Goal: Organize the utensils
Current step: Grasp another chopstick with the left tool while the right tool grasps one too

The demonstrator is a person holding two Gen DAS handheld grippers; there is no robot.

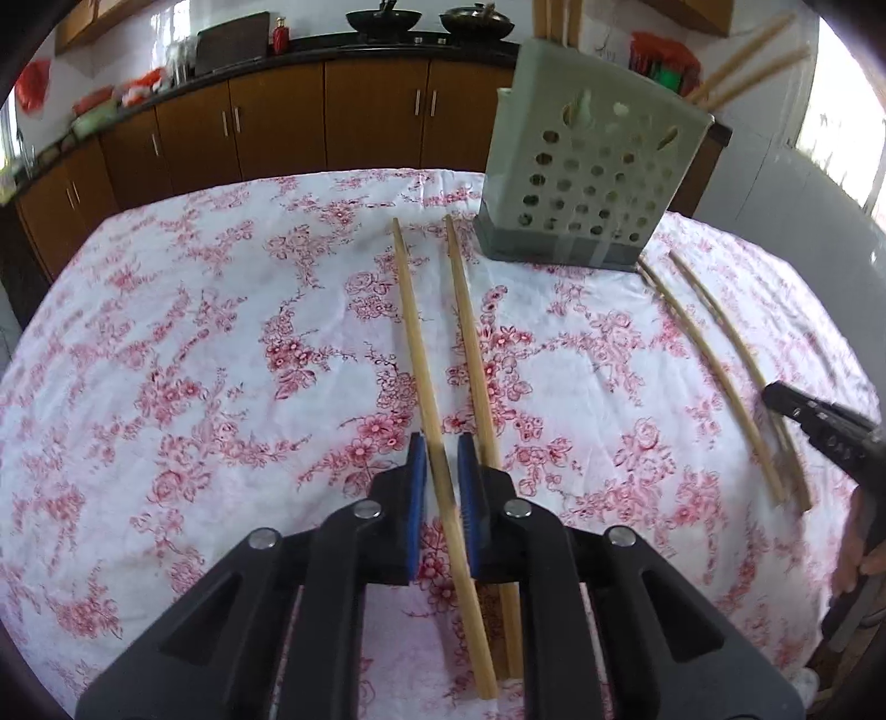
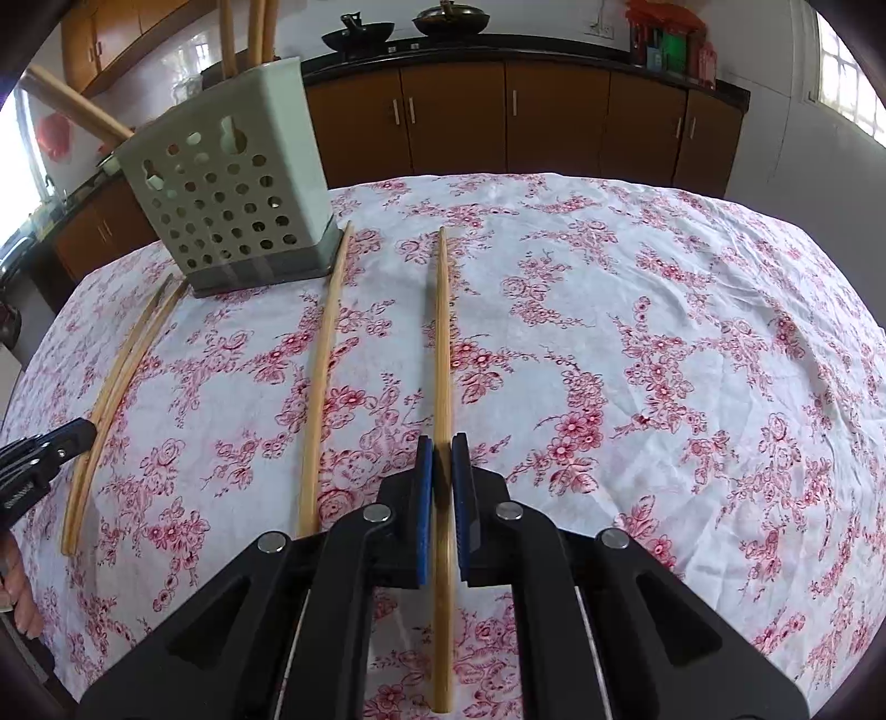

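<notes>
I've got both grippers down on the cloth (image 1: 166, 343), one chopstick each.

L gripper (image 1: 442, 451): jaws nearly shut, blue pads (image 1: 419, 498) on either side of a chopstick (image 1: 416, 343) that runs lengthwise between them, far tip pointing toward the holder (image 1: 592, 183). A thin gap shows by the right pad, so I can't swear both pads press, but it reads as a pinch. 2nd stick (image 1: 468, 332) lies just beside it on the right, roughly parallel, passing under the right finger.

R gripper (image 2: 442, 451): jaws closed in tight on the rightmost stick (image 2: 442, 343), pads (image 2: 423, 498) hugging it on both sides. That stick lies flat on the cloth, far tip up the table. Another stick (image 2: 326, 354) sits to its left, its far tip touching or just beside the holder base; can't tell which.

In the R cam the L gripper's tip shows at the left edge by the other pair (image 2: 116, 387), w/ a bit of hand (image 2: 16, 598) below it.

Holder stands upright at the far side of the table, grey-green w/ holes, darker base. Several sticks already stand in it (image 2: 257, 33).

Behind: brown cabinets (image 2: 498, 111), dark counter, two woks (image 2: 451, 22).
</notes>
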